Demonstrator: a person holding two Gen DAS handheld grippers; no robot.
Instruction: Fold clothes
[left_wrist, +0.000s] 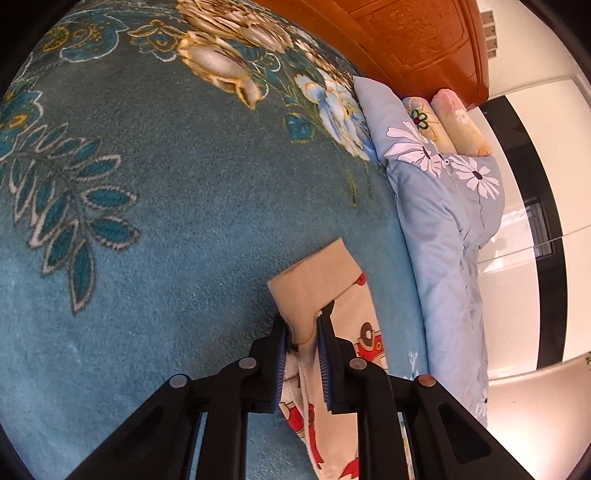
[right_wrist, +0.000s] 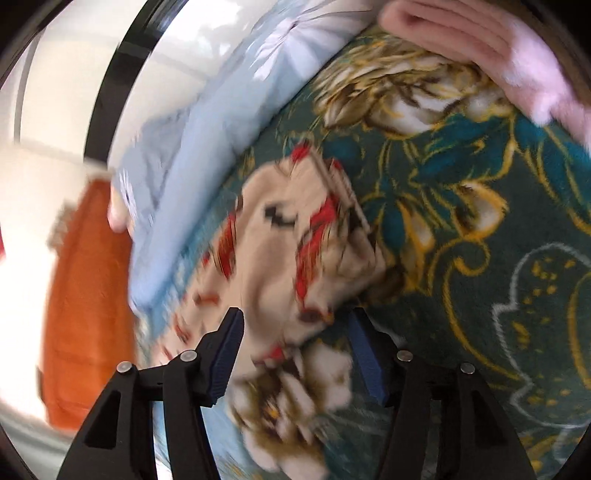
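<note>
A cream garment printed with red cartoon cars lies on a teal floral blanket; one end of it is a plain tan cuff. In the left wrist view my left gripper is shut on the edge of this cuff, with tan cloth pinched between its blue pads. The right wrist view is blurred. There the same garment lies crumpled on the blanket. My right gripper stands open just above the garment's near edge, and its pads do not press on the cloth.
A light blue quilt with white flowers is bunched along the blanket's right side, with two rolled pillows behind it. An orange wooden headboard stands at the far end. A folded pink cloth lies at the top right.
</note>
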